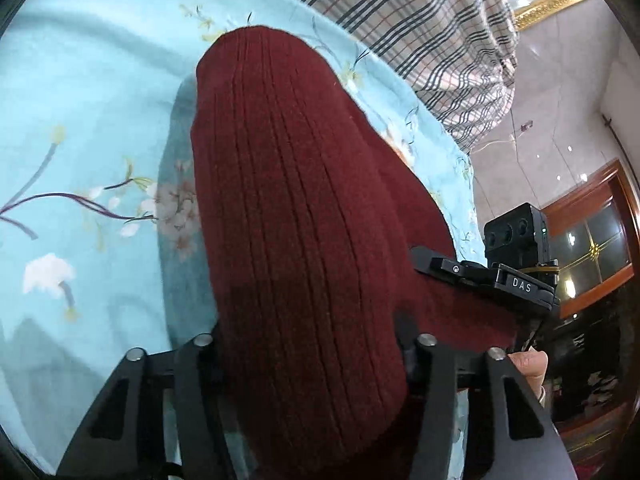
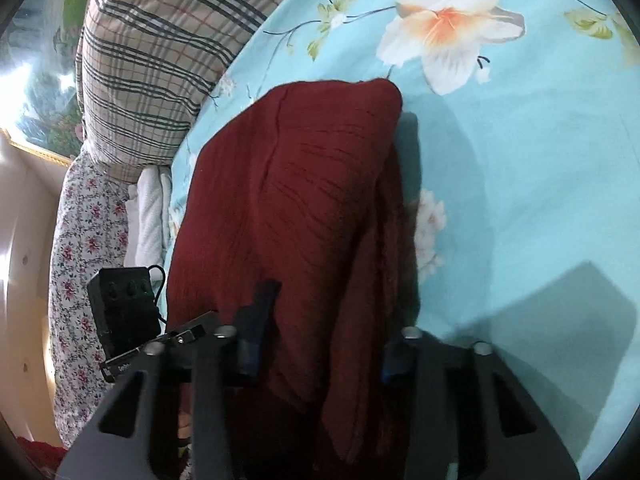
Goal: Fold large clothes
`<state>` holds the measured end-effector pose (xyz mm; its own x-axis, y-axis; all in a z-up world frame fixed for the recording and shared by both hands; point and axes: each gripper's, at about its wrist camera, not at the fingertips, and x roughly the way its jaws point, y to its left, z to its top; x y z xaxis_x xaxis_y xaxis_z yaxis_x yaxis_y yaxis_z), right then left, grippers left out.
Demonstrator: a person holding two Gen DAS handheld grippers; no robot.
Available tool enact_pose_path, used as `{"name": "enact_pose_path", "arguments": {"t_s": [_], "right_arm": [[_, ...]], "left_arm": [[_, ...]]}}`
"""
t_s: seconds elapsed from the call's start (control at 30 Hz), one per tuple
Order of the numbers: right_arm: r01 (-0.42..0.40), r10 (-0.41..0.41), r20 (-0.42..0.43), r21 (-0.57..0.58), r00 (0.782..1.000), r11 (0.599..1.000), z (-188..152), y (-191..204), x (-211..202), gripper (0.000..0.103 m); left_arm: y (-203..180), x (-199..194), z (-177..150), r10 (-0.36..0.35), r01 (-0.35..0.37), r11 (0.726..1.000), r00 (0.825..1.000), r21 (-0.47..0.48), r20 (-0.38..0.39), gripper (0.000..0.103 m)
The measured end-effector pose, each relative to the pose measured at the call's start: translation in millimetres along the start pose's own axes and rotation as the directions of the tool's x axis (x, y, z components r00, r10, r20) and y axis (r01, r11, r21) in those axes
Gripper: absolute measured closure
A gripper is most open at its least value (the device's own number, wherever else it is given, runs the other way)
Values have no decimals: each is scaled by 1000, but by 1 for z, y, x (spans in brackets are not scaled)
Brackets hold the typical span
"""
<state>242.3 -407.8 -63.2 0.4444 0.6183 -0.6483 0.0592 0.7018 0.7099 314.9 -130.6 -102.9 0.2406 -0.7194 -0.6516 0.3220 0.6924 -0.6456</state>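
A dark red ribbed knit garment (image 1: 288, 208) hangs over a light blue flowered bedsheet (image 1: 88, 120). My left gripper (image 1: 308, 344) is shut on its near edge; the cloth bulges between the jaws and hides the fingertips. The right gripper (image 1: 516, 280) shows at the right of that view, gripping the same edge. In the right wrist view the garment (image 2: 304, 200) drapes down from my right gripper (image 2: 320, 356), which is shut on it. The left gripper (image 2: 192, 332) shows at the left there, pinching the cloth too.
A plaid quilt (image 1: 420, 28) lies at the bed's far side; it also shows in the right wrist view (image 2: 160, 48). A floral cloth (image 2: 80, 240) and white towel (image 2: 150, 212) lie beside it. A tiled floor (image 1: 560, 120) and wooden cabinet (image 1: 600, 240) are past the bed edge.
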Motion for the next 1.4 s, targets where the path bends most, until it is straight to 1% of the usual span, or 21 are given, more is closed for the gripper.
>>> {"name": "enact_pose_path", "arguments": {"t_s": [0.07, 0.13, 0.27, 0.37, 0.47, 0.53, 0.57, 0.6, 0.67, 0.7, 0.73, 0.8, 0.87, 0.9, 0.97, 1.03, 1.1, 1.17, 1.27, 1.33, 1.4], "right_arm": [[-7, 7, 20, -12, 1000, 1000, -6, 10, -5, 70], [-26, 27, 26, -36, 999, 999, -14, 27, -6, 71], [-97, 98, 2, -114, 995, 989, -30, 69, 9, 71], [-171, 168, -30, -146, 985, 974, -35, 98, 34, 71], [-215, 205, -75, -151, 976, 965, -39, 117, 65, 71], [-198, 183, -108, -151, 977, 969, -44, 121, 86, 71], [-167, 149, -121, -154, 981, 974, -47, 121, 95, 70], [-124, 105, -123, -158, 987, 980, -50, 118, 103, 69], [-130, 115, -117, -135, 987, 982, -52, 113, 104, 61], [-129, 116, -114, -120, 987, 984, -51, 110, 102, 58], [-115, 102, -109, -119, 989, 986, -50, 110, 99, 55], [-67, 55, -89, -138, 995, 988, -51, 116, 89, 54], [-11, 3, -54, -153, 999, 988, -55, 123, 76, 54], [17, -21, -25, -164, 999, 986, -58, 128, 66, 54], [39, -35, 21, -178, 999, 983, -65, 134, 47, 54], [24, -14, 53, -181, 999, 983, -77, 138, 28, 54], [3, 7, 53, -176, 999, 984, -89, 139, 19, 54], [-11, 17, 32, -159, 999, 987, -101, 136, 18, 54], [-41, 42, -2, -138, 999, 990, -116, 133, 23, 54], [-37, 36, -11, -126, 999, 991, -120, 132, 25, 54], [-10, 12, 17, -122, 1000, 992, -118, 132, 20, 54]], "left_arm": [[-10, -20, -4, 17, -18, 999, 1000, 33, 22, 52], [-12, -50, -13, 34, -37, 997, 998, 66, 50, 52], [-1, -109, -24, 84, -91, 992, 993, 85, 78, 52], [21, -146, -33, 129, -133, 990, 989, 51, 78, 51], [49, -159, -46, 173, -174, 985, 982, -5, 77, 50], [75, -150, -55, 204, -201, 978, 977, -52, 54, 48], [85, -146, -60, 214, -210, 975, 975, -68, 53, 42], [95, -145, -63, 196, -189, 977, 978, -95, 70, 39], [101, -148, -64, 160, -148, 981, 983, -128, 88, 38], [99, -151, -64, 166, -153, 980, 981, -129, 95, 37], [94, -154, -64, 187, -174, 977, 977, -122, 104, 37], [83, -164, -69, 226, -214, 971, 967, -103, 120, 36], [69, -179, -79, 258, -249, 965, 954, -77, 154, 36], [62, -192, -87, 275, -268, 961, 943, -60, 186, 36], [56, -216, -110, 279, -279, 960, 934, -33, 226, 36], [44, -232, -128, 271, -283, 959, 930, 15, 247, 36], [31, -238, -147, 295, -322, 944, 920, 68, 258, 36], [19, -232, -162, 333, -374, 918, 906, 130, 260, 36], [9, -209, -175, 414, -462, 862, 879, 207, 236, 36], [4, -204, -179, 462, -512, 826, 854, 234, 240, 37], [1, -210, -177, 448, -506, 829, 856, 239, 258, 38]]}}
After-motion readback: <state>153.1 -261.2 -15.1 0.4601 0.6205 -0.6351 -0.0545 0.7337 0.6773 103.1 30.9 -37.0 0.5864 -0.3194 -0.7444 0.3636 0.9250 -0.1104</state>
